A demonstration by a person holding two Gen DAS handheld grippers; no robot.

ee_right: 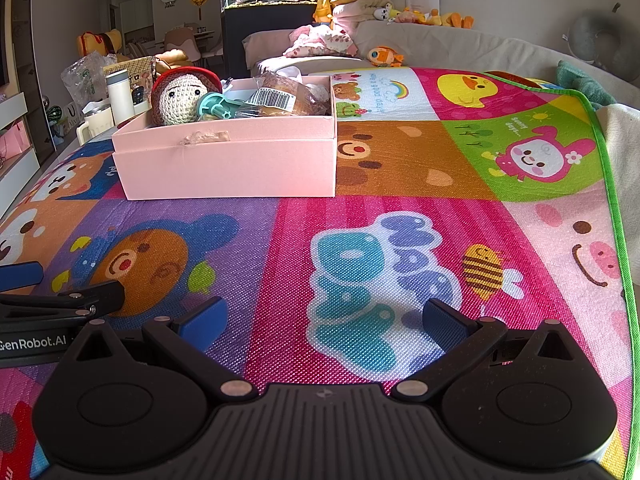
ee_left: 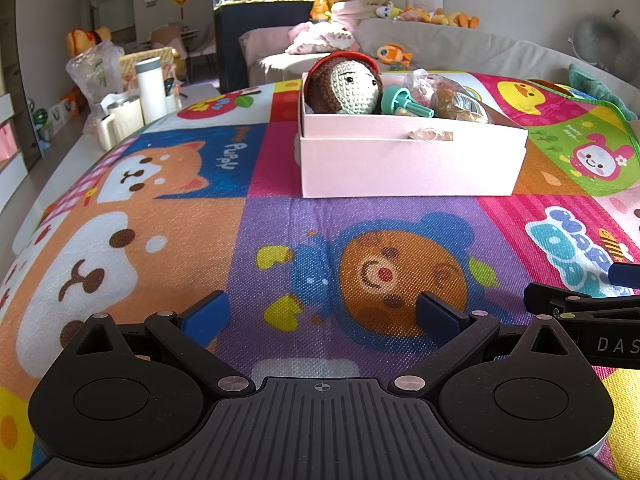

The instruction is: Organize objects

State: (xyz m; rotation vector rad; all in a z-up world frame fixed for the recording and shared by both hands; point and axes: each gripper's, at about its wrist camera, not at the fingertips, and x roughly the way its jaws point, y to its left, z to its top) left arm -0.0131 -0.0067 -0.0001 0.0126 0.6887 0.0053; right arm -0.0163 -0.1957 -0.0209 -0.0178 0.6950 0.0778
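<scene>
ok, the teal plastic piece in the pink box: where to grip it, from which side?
Probably by its ribbed stem, coming down from above. The teal piece lies tilted on the other contents of the pink box, disc end against the crochet doll, stem pointing toward the wrapped snacks. The walls block a side approach, and the disc looks too wide. Both grippers, left and right, are open.

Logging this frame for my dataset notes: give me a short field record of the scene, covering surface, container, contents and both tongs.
surface: cartoon play mat
container: pink box, open, standing on the mat
contents: crochet doll, teal plastic toy, wrapped snack packets
left tongs: open, empty, above the mat
right tongs: open, empty, above the mat
loose items on mat near tongs: none visible
</scene>
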